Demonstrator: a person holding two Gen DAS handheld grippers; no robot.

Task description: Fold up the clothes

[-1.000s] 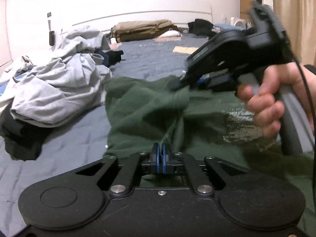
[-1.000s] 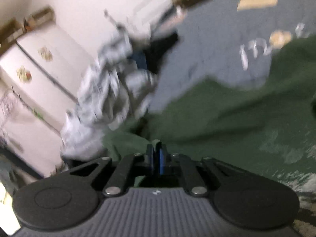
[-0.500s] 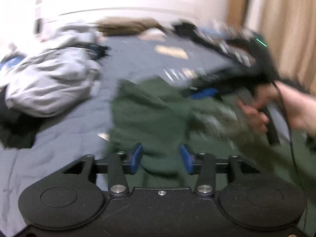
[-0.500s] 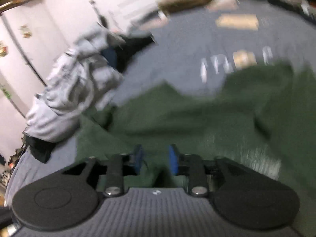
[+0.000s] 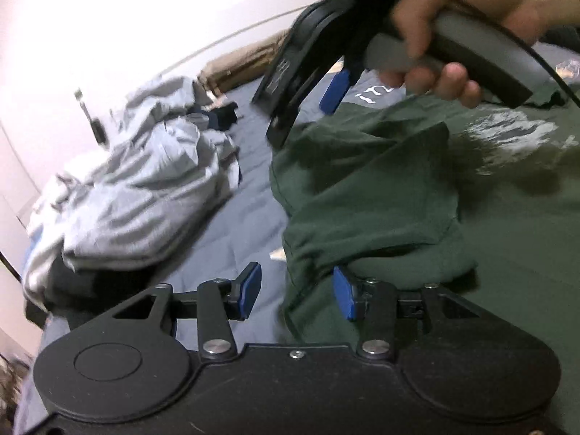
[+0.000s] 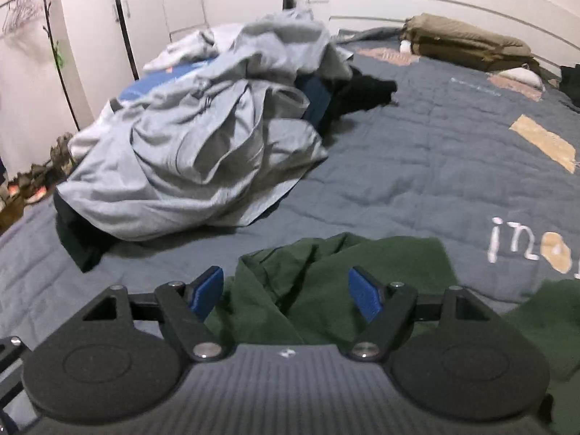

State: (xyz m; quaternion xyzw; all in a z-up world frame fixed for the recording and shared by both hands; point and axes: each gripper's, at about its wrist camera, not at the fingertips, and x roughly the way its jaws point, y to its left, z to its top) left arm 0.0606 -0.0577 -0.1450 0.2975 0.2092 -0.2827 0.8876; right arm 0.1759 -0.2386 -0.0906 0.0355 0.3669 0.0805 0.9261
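Green shirt (image 6: 326, 290) on grey-blue quilt (image 6: 417, 166); both grippers released.

Left wrist view alone shows the right hand (image 5: 471, 18) and a white print on the shirt; right wrist view alone shows wardrobe doors (image 6: 152, 7). Heap of pale grey clothes (image 6: 203, 152) lies beside the shirt, apart. Left gripper (image 5: 295, 291): half open, pads clear, straddling the shirt's edge. Right gripper (image 6: 286, 293): jaws opening, wide, above crumpled cloth, gripping nothing.

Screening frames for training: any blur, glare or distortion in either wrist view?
Left wrist: motion smear on the hand and grey clothes pile, wall blown out, horizon tilted. Right wrist: mostly sharp, green shirt readable; fisheye bends the headboard.
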